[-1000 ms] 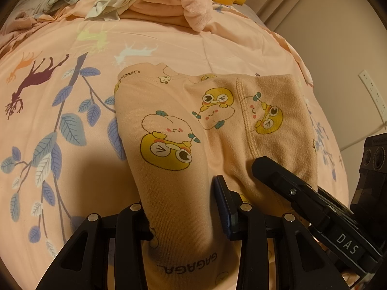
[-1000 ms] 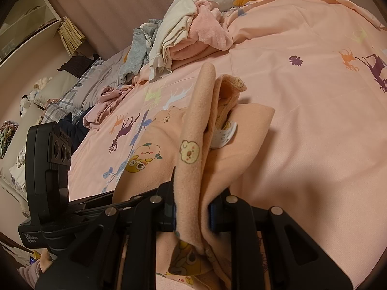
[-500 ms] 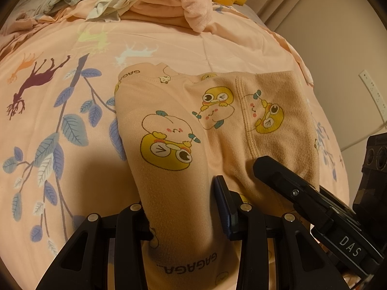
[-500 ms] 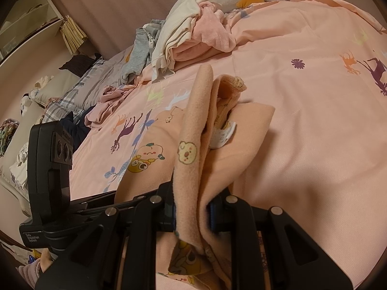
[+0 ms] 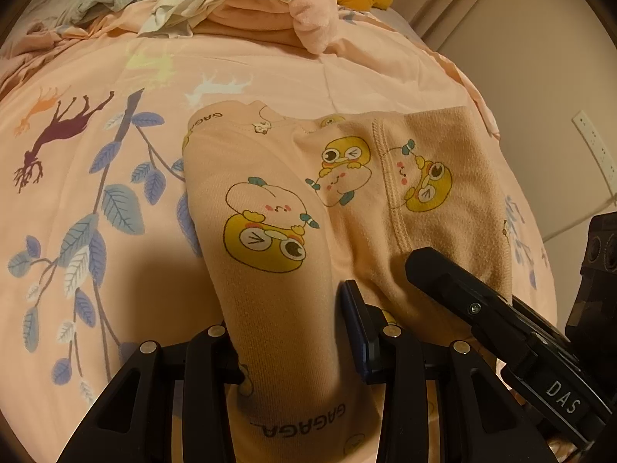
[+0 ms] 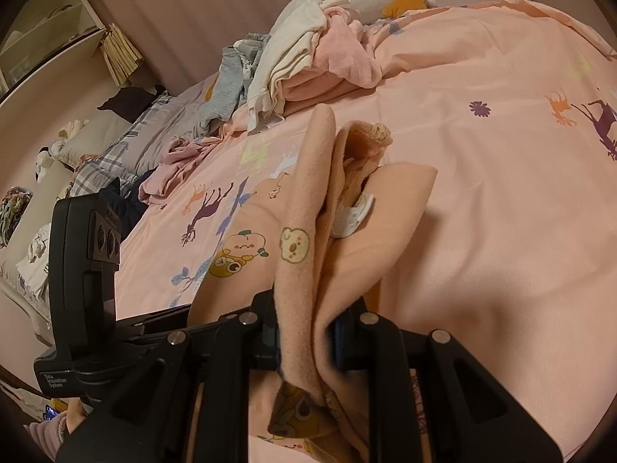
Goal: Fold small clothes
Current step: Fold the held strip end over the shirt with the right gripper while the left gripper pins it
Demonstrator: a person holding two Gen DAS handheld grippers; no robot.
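Peach printed garment flat on bed, part-folded; near edge lifted, final fold pending. Left gripper fingers clamped on printed leg; right gripper fingers pinching bunched hem with label. Unfolded heap waiting at far end. Dim bedroom, shelf alongside.

A pink bedspread printed with deer and blue leaves covers the bed. A plaid pillow lies beside an open shelf.
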